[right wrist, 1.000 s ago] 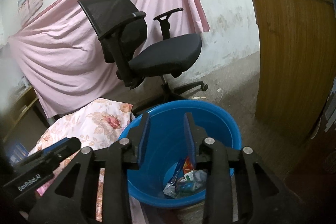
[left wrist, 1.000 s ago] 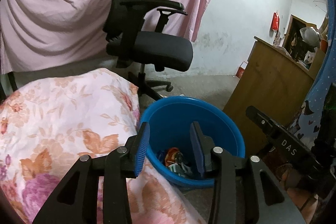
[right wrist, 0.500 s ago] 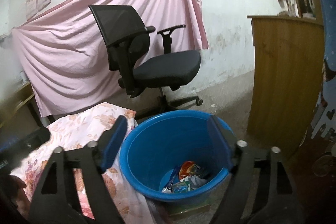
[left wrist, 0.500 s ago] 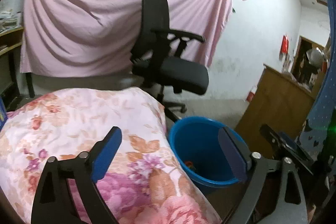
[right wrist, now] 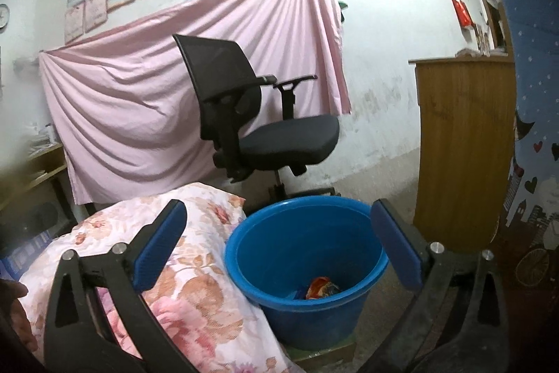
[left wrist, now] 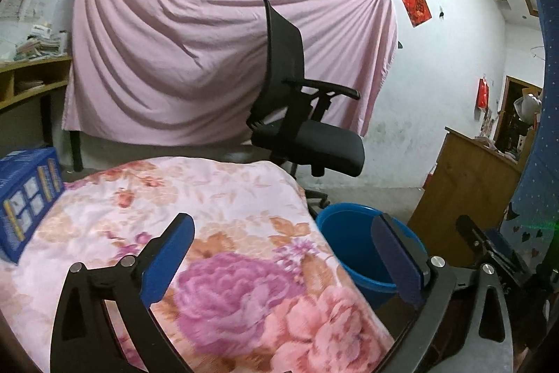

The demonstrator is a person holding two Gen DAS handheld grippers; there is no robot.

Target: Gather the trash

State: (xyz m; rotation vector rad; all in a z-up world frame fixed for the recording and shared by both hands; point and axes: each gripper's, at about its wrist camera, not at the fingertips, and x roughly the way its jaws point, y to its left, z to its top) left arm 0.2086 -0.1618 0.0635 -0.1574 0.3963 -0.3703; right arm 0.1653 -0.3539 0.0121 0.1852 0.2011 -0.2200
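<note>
A blue plastic bucket (right wrist: 300,250) stands on the floor beside the floral-covered table (right wrist: 195,296). Colourful wrappers (right wrist: 319,287) lie at its bottom. The bucket also shows in the left wrist view (left wrist: 353,247), at the table's right edge. My left gripper (left wrist: 283,261) is wide open and empty, above the floral cloth (left wrist: 209,219). My right gripper (right wrist: 276,243) is wide open and empty, above and in front of the bucket. Part of the right gripper shows at the lower right of the left wrist view (left wrist: 489,247).
A black office chair (right wrist: 258,128) stands behind the bucket before a pink hanging sheet (right wrist: 139,100). A wooden cabinet (right wrist: 464,145) is to the right. A blue box (left wrist: 24,194) rests on the table's left side. A wooden shelf (left wrist: 28,83) is far left.
Both grippers went from nearly shut over the bucket to wide open. Both pulled up and back; the left swung left over the table.
</note>
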